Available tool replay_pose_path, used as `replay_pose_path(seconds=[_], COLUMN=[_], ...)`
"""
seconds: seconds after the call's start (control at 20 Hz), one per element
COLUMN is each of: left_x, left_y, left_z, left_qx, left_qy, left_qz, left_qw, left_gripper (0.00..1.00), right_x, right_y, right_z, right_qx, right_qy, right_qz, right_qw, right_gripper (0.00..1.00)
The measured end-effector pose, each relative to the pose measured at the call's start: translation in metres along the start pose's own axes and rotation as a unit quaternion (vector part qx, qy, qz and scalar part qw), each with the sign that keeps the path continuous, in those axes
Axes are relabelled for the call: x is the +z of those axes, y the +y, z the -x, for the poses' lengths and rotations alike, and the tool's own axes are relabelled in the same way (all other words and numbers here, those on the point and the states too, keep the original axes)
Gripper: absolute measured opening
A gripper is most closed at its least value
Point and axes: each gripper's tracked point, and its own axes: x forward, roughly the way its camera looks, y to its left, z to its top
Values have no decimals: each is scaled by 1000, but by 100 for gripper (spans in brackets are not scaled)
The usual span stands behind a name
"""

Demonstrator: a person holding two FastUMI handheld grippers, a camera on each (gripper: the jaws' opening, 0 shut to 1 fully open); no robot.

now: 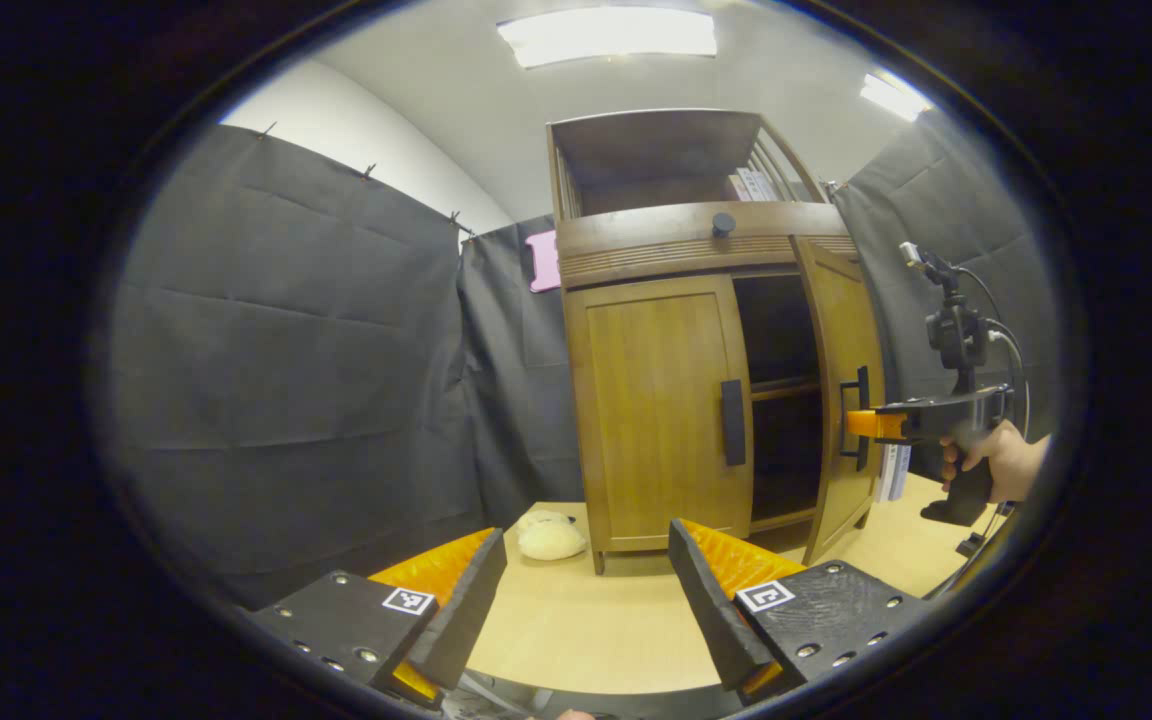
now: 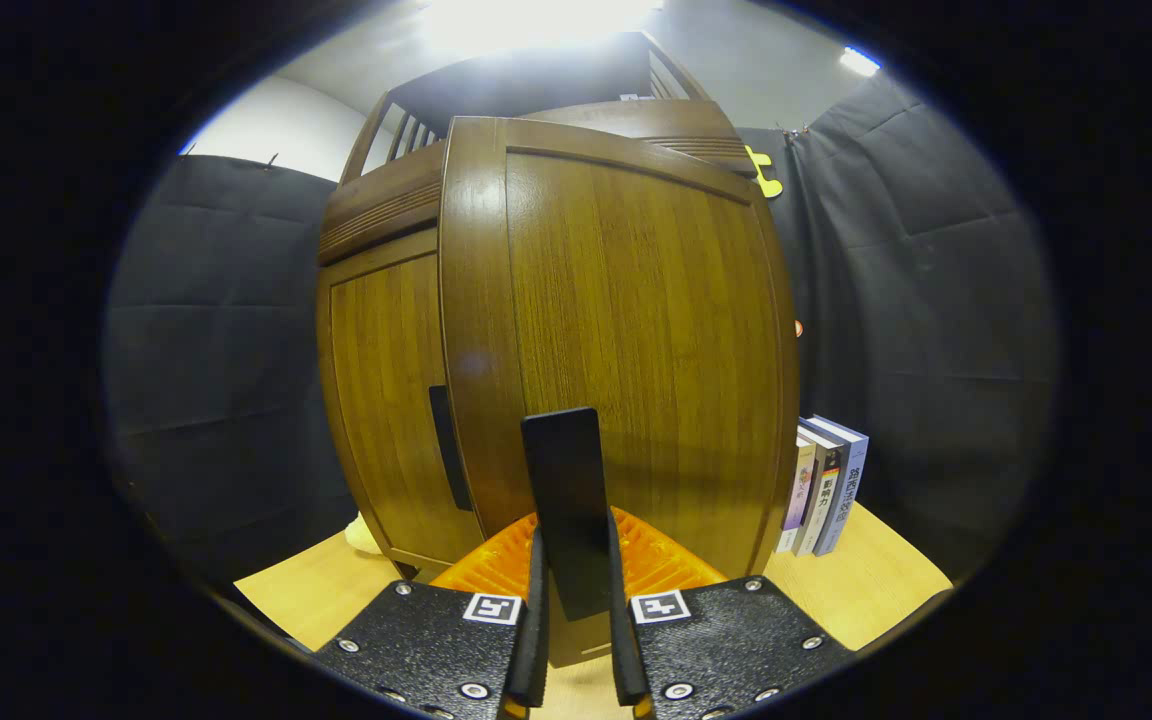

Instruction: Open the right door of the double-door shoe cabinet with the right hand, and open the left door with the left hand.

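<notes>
- The shoe cabinet stands on the pale wooden floor against the booth wall, and its right door is swung partly out, dark interior showing behind it.
- The right gripper is clamped on the right door's handle, both fingers pinching that upright bar; the left gripper view shows it at the door edge with a hand behind it.
- The left gripper hangs back from the cabinet, jaws spread wide, holding nothing.
- The left door is shut flush, with its handle by the centre edge.
- My read: rigid wooden panels on hinges, modest weight, swinging in an arc rather than sliding.
- The best hold looks like the bar's middle, pinched across its width; smooth finish could slip, so squeeze firmly and follow the arc.
</notes>
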Motion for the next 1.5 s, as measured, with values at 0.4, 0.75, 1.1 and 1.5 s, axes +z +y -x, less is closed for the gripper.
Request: replay_pose_path(seconds=[0.4,0.75,1.1,1.5], left_x=[6,2,2,-1], left_y=[-3,-5,-6,-9], left_z=[9,16,15,13], left_qx=[-36,-71,-86,-106], left_qy=[-6,-11,-9,-7], left_qz=[4,7,12,16], left_qw=[999,997,996,994], left_gripper=[93,93,93,93], right_x=[-2,-3,-3,-4], right_y=[3,4,6,7], right_z=[1,4,5,8], right_qx=[-18,-34,-60,-114], right_qy=[-7,-12,-14,-13], right_qz=[3,3,14,12], right_qw=[1000,999,998,993], right_gripper=[25,25,24,23])
